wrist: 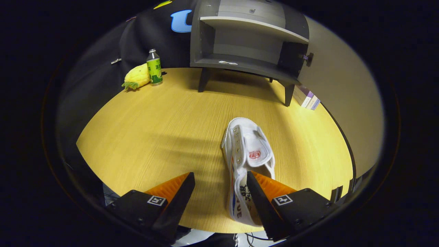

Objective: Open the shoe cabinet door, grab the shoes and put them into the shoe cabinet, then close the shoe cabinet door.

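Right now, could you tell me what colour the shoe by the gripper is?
The shoe is white with a small red tongue label, seen in the gripper view.

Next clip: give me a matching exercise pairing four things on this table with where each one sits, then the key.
Things:
1. white shoe
2. green bottle
3. plush pineapple
4. shoe cabinet

Places:
A. far end of the table, door open
B. standing by the black cloth
C. lying against the bottle
D. heel end between the open gripper's fingers, beside one of them

Pairs: 1-D, 2-B, 3-C, 4-A
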Demonstrator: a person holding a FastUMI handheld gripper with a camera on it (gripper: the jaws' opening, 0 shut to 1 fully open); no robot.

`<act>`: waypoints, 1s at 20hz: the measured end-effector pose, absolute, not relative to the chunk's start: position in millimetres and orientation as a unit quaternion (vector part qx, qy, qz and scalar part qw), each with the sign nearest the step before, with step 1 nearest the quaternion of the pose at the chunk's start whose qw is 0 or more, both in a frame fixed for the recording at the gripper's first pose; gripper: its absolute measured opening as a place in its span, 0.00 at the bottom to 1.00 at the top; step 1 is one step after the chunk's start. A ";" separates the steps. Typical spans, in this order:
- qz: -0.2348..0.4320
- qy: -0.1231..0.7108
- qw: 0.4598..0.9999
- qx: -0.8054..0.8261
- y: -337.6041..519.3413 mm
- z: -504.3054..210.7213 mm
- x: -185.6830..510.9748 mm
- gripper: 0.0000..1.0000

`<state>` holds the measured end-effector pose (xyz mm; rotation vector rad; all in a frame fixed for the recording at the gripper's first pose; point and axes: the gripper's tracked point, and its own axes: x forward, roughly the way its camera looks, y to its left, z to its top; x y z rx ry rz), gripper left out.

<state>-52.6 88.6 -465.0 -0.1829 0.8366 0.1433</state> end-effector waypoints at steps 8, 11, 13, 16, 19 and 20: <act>0.045 0.373 0.921 -0.105 79.9 -472.5 -3.9 0.57; 0.049 0.384 0.918 -0.082 83.3 -473.5 -4.8 0.36; 0.047 0.392 0.916 -0.073 84.5 -475.0 -4.6 0.20; 0.064 0.401 0.911 -0.073 89.1 -473.1 -5.0 0.11; 0.071 0.413 0.906 -0.063 87.2 -476.6 -4.5 0.06; 0.069 0.417 0.905 -0.058 85.5 -475.3 -3.2 0.06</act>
